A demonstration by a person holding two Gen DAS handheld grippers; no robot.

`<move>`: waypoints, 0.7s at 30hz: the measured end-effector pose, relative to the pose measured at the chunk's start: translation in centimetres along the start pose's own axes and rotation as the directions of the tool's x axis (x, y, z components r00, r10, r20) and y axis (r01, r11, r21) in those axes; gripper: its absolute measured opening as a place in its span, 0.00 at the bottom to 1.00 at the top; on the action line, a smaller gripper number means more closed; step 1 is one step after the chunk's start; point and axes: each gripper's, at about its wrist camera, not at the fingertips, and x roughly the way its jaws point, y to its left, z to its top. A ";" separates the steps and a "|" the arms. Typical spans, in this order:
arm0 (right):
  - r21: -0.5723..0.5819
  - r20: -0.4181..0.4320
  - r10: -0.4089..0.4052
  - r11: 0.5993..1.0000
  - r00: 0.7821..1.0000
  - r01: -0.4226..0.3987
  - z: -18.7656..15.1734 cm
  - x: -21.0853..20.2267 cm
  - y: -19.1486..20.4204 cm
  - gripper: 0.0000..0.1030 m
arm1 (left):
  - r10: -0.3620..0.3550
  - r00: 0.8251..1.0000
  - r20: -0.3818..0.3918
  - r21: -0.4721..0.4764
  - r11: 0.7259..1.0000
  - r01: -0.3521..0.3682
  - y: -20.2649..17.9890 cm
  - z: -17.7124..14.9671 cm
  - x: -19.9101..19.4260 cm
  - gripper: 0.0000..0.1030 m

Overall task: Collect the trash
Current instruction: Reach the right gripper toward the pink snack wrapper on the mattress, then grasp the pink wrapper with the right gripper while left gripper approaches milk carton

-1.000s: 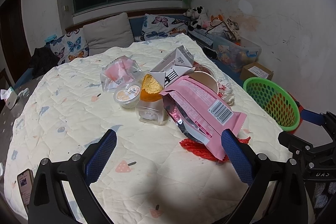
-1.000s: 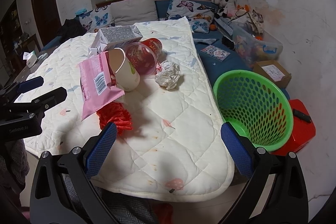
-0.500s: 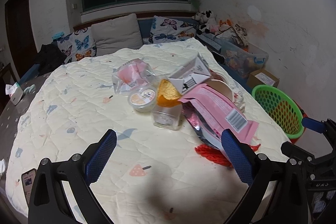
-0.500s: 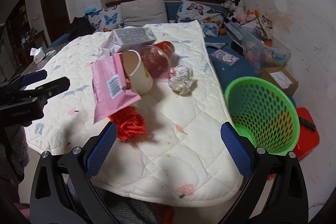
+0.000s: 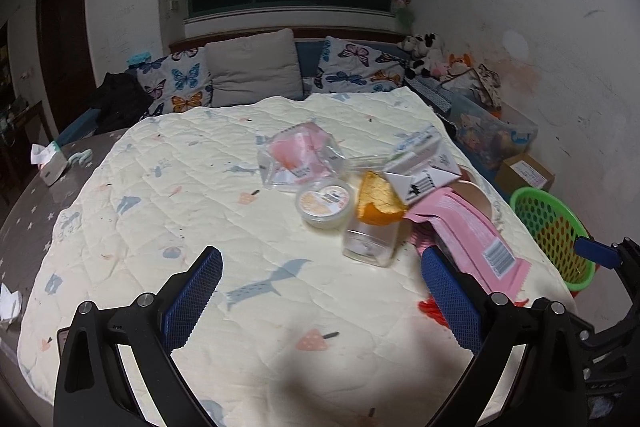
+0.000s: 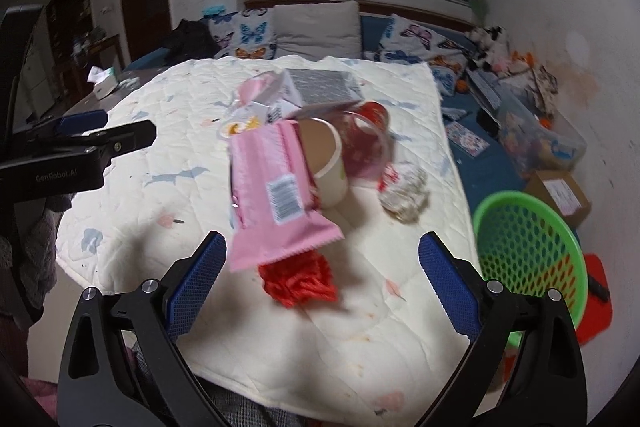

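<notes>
Both your claws hang wide apart and empty: the left gripper (image 5: 320, 299) and right gripper (image 6: 320, 283) have drawn back over the last second, so the trash looks smaller. The pink wrapper (image 6: 272, 191) and red netting (image 6: 298, 283) sit mid-frame; the green basket (image 6: 528, 259) waits at lower right. Nothing is collected yet.

Left gripper (image 5: 320, 301) drawn back from trash pile, right gripper (image 6: 320, 287) nearer pink wrapper (image 6: 272, 195)
</notes>
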 end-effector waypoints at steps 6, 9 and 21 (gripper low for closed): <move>-0.058 -0.014 0.027 0.998 1.000 -0.028 1.1 2.2 1.9 0.91 | 0.015 1.000 -0.005 -0.021 1.000 -0.015 1.3 0.1 0.2 0.94; -0.076 -0.027 0.018 0.997 0.999 -0.020 1.5 3.3 2.3 0.90 | 0.018 1.000 -0.009 -0.029 0.999 -0.018 1.8 0.2 0.4 0.94; -0.113 -0.084 0.005 0.994 0.996 -0.014 2.1 6.6 3.0 0.82 | 0.014 1.000 -0.026 -0.057 0.998 -0.015 3.3 0.4 1.3 0.94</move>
